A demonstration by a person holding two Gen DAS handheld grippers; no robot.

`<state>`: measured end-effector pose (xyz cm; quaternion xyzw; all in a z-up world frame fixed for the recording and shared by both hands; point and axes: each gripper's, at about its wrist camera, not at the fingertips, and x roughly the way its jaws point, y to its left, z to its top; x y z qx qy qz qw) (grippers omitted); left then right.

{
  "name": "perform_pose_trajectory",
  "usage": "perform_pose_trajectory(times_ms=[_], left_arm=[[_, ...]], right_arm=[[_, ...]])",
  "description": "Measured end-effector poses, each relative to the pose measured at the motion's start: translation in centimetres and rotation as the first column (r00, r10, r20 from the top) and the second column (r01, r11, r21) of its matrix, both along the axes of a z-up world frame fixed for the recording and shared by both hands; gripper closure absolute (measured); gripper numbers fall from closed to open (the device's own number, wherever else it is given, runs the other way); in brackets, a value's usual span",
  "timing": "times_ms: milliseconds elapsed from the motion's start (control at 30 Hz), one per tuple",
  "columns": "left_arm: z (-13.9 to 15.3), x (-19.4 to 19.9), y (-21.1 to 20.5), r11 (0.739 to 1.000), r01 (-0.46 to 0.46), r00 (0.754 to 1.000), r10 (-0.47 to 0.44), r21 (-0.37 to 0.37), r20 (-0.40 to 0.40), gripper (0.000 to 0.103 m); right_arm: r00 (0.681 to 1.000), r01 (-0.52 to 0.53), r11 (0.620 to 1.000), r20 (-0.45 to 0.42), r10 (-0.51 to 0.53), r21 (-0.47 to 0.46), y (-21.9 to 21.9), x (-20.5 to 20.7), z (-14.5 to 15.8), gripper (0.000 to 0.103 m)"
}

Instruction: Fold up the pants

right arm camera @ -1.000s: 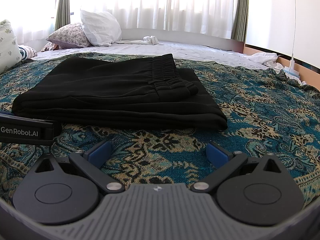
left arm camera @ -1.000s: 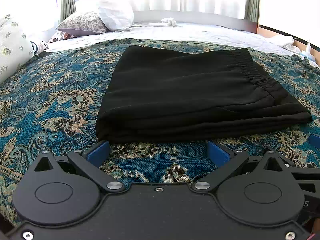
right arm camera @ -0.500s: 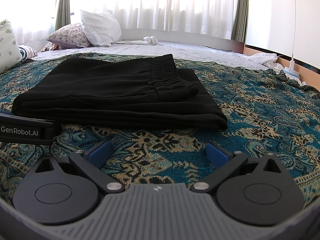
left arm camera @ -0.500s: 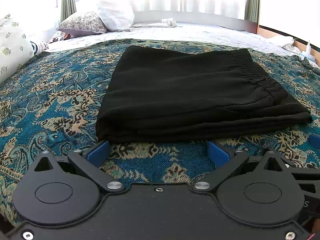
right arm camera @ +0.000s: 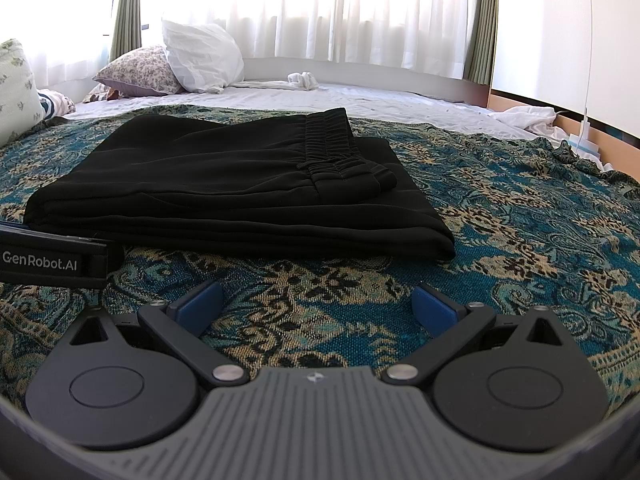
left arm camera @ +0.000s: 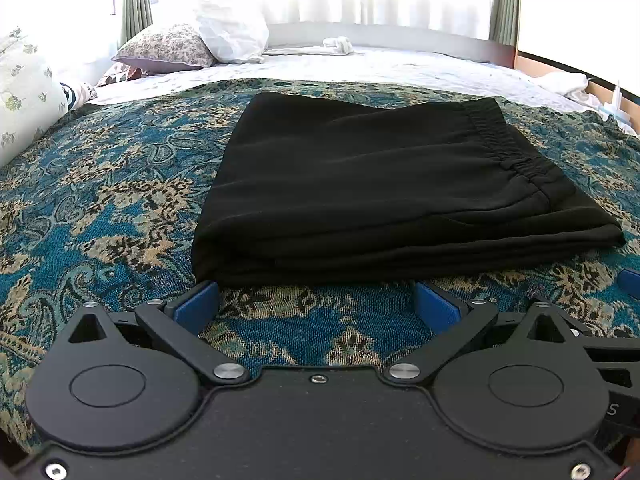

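Black folded pants (left arm camera: 372, 188) on patterned bedspread (left arm camera: 100, 200), just beyond left gripper (left arm camera: 316, 304) and right gripper (right arm camera: 316, 304), both spread wide, empty

The pants (left arm camera: 372, 184) are plain black. The bedspread (left arm camera: 120, 208) is teal with tan-and-black paisley. The pillow (right arm camera: 200, 56) is white.

Folded pants (left arm camera: 384, 184) on bedspread (left arm camera: 100, 200), pillows (left arm camera: 192, 44) behind

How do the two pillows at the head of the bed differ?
The white pillow is plain, crinkled and propped upright; the floral pillow is patterned and lies lower, slanted, beside it on the left. The white one stands taller. Both rest on the white sheet, touching each other.
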<state>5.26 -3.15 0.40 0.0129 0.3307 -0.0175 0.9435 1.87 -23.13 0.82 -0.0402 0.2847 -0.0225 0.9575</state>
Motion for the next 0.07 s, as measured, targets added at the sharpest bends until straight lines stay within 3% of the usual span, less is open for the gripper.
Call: perform_pose_trajectory(times_ms=[67], left_arm=[[0.0,0.0,0.02,1.0,0.001,1.0,-0.001,-0.002,0.001,0.0]], right_arm=[[1.0,0.0,1.0,0.0,0.0,0.001,-0.01,-0.02,0.01,0.0]])
